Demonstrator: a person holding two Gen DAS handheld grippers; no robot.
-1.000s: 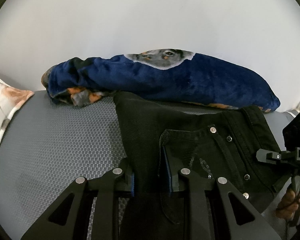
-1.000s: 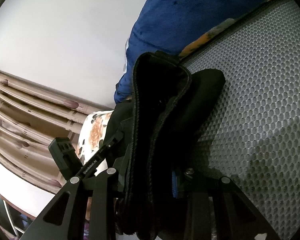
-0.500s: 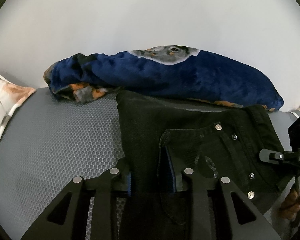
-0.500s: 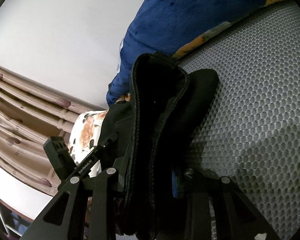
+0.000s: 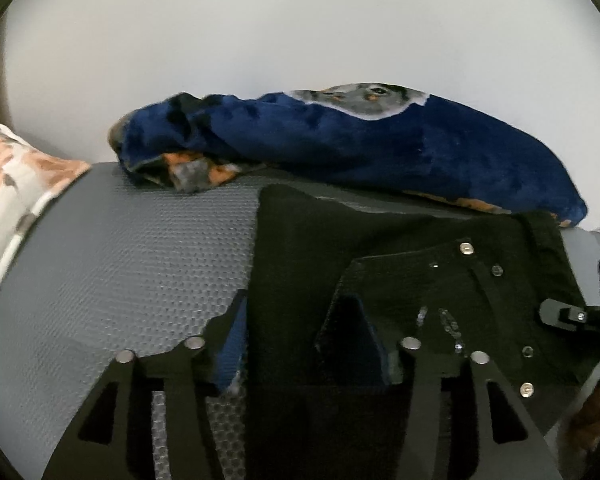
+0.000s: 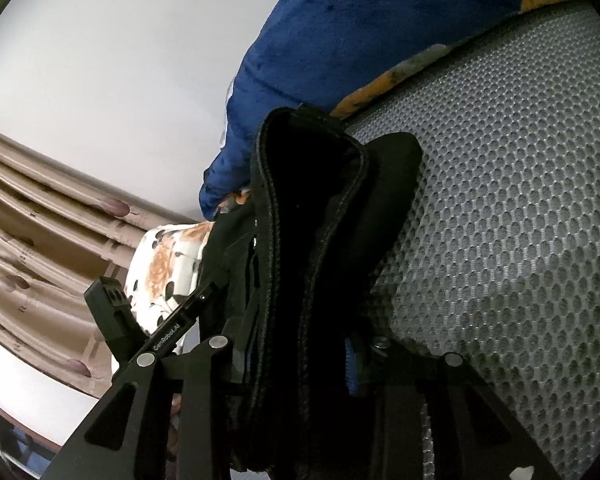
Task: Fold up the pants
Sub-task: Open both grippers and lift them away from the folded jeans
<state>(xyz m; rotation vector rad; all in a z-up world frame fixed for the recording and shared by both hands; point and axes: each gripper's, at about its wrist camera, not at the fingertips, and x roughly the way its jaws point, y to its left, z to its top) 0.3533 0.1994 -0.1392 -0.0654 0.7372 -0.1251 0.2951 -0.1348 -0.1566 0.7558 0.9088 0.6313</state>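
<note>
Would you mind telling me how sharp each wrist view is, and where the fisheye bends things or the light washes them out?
Left wrist view: soft, slightly motion-blurred; the black pants lose fold detail in the dark, and the grey mesh surface bows toward the rim. Right wrist view: sharper, the mesh cells crisp; the white wall is bright and featureless, and the pants' hem is nearly solid black.

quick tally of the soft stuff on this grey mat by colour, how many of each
black: 1, the pants
blue: 1, the plush blanket along the wall
white with orange floral print: 1, the pillow at the mat's edge
total: 3
</note>
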